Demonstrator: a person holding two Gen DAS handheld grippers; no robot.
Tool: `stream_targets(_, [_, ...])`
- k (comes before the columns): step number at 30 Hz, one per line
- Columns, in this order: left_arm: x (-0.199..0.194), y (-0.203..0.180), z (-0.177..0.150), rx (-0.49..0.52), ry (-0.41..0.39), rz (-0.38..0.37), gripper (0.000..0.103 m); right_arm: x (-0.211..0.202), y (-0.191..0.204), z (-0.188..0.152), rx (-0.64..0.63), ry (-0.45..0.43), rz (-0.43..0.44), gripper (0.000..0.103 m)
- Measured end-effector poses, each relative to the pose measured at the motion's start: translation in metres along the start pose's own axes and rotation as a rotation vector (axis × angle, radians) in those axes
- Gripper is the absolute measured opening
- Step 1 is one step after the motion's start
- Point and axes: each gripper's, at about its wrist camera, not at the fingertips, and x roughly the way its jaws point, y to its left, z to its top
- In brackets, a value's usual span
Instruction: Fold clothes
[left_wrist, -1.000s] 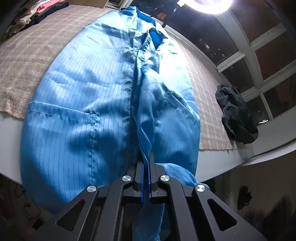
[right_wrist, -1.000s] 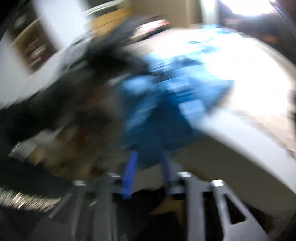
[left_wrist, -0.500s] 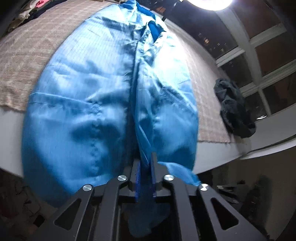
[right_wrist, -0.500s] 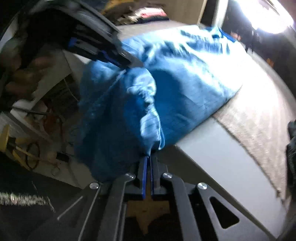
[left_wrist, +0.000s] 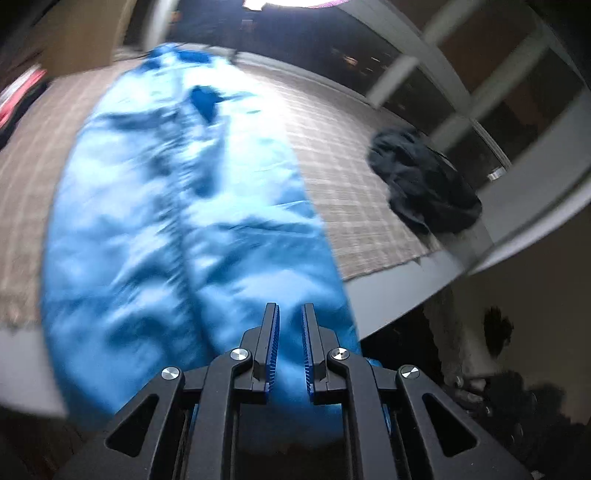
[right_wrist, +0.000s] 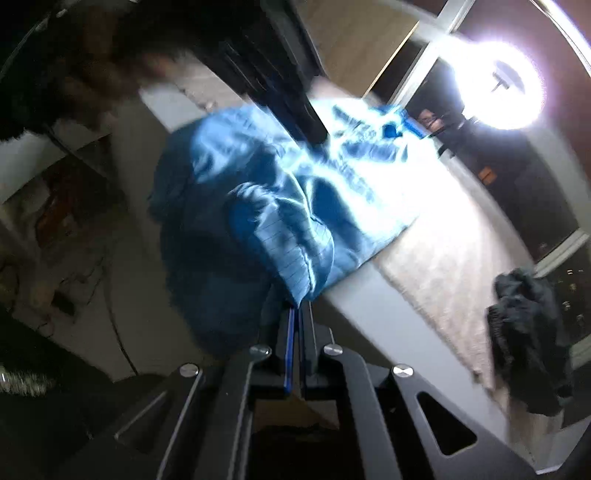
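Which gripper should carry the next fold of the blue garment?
Right. The right gripper is shut on the blue garment's cuff at the table edge; the left gripper is open, holding nothing.

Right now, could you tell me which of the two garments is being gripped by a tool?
The blue garment, pinched by the right tool; the dark garment lies crumpled and untouched.
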Motion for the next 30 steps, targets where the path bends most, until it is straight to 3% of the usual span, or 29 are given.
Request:
stream_targets(1, [0.010,-0.003,0.005,0.032,0.020,0.023,0.016,0.002,0.006,-0.001,-0.001,0.011,0.044,0.002])
stream_targets(3, [0.034,-0.004,0.013,0.092,0.072,0.101,0.010,0.005,0.017,-0.005,-0.004,0.033,0.137,0.002])
stream_targets(4, [0.041,0.002,0.013,0.080,0.099,0.111,0.010,0.005,0.022,-0.014,-0.007,0.048,0.211,0.002])
stream_targets(6, [0.056,0.014,0.014,0.056,0.154,0.132,0.010,0.006,0.015,-0.030,0.043,0.071,0.251,0.002])
stream_targets(7, [0.057,0.015,0.013,0.059,0.160,0.139,0.010,0.010,0.001,-0.033,0.103,0.073,0.232,0.007])
stream_targets(9, [0.056,0.013,0.012,0.083,0.160,0.156,0.010,0.023,-0.032,-0.039,0.247,0.070,0.206,0.026])
stream_targets(10, [0.057,0.011,0.012,0.093,0.163,0.161,0.010,0.031,-0.043,-0.041,0.296,0.061,0.210,0.043])
stream_targets(11, [0.059,0.010,0.013,0.101,0.165,0.167,0.010,0.036,-0.047,-0.042,0.331,0.056,0.211,0.051])
stream_targets(16, [0.058,0.011,0.007,0.095,0.157,0.162,0.010,0.075,-0.064,-0.038,0.510,0.068,0.247,0.048])
stream_targets(18, [0.039,0.020,-0.001,0.046,0.135,0.137,0.010,0.080,-0.050,-0.035,0.404,0.136,0.268,0.031])
stream_targets(20, [0.013,0.032,-0.012,-0.009,0.090,0.112,0.012,0.072,-0.040,-0.035,0.303,0.180,0.253,0.028])
stream_targets(22, [-0.025,0.051,-0.029,-0.058,0.014,0.151,0.012,0.047,-0.057,-0.032,0.331,0.147,0.214,0.028])
stream_targets(26, [-0.076,0.096,-0.057,-0.177,-0.071,0.231,0.011,0.023,-0.111,0.008,0.416,0.033,0.188,0.028])
stream_targets(30, [-0.089,0.131,-0.077,-0.290,-0.094,0.247,0.011,0.045,-0.134,0.077,0.372,-0.029,0.126,0.028])
